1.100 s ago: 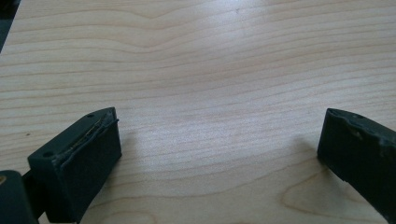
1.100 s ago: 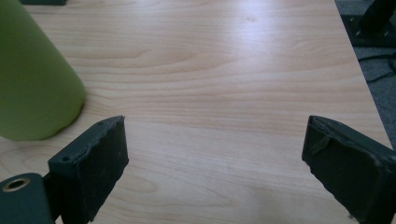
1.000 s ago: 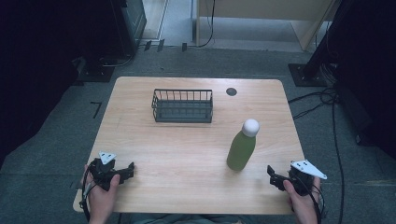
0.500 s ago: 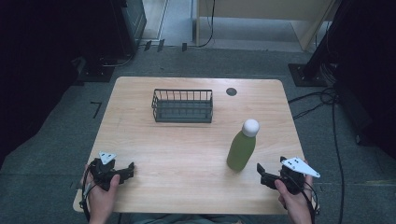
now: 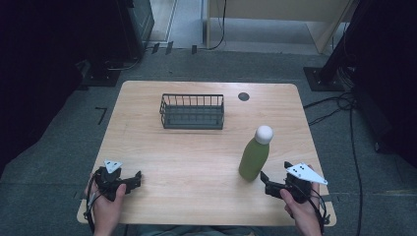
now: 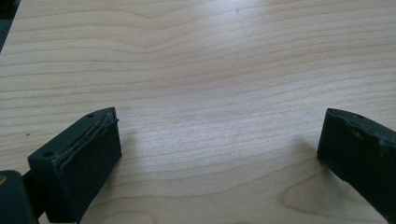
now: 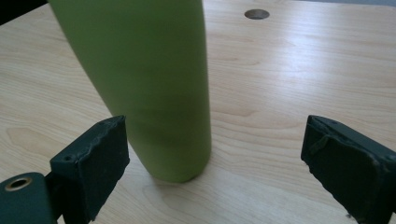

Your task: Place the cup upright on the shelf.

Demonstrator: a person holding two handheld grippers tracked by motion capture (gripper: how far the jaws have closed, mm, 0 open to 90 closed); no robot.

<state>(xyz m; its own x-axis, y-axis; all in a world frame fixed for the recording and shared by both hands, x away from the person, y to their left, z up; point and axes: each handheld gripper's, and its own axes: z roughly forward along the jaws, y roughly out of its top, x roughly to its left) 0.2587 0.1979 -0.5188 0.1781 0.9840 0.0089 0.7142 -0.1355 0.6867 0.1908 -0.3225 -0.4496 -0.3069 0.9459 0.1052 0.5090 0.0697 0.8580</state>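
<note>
A green bottle [image 5: 254, 156] with a white cap stands upright on the right half of the wooden table [image 5: 196, 157]. My right gripper [image 5: 265, 183] sits just below and right of its base, jaws wide apart and pointing at it. In the right gripper view the bottle [image 7: 149, 84] stands just beyond the left jaw, apart from both pads; the right gripper [image 7: 215, 154] is open. A dark wire basket [image 5: 192, 111] stands at the table's back middle. My left gripper [image 5: 136, 178] rests open at the front left corner, and between its jaws lies bare wood [image 6: 219, 140].
A round cable hole [image 5: 244, 96] lies in the tabletop behind the bottle, right of the basket. Cables [image 5: 339, 105] trail on the floor to the right. Dark equipment [image 5: 123, 29] stands beyond the table's far left corner.
My right gripper has moved left along the front edge, closer to the bottle's base. The left gripper, bottle and basket have stayed put.
</note>
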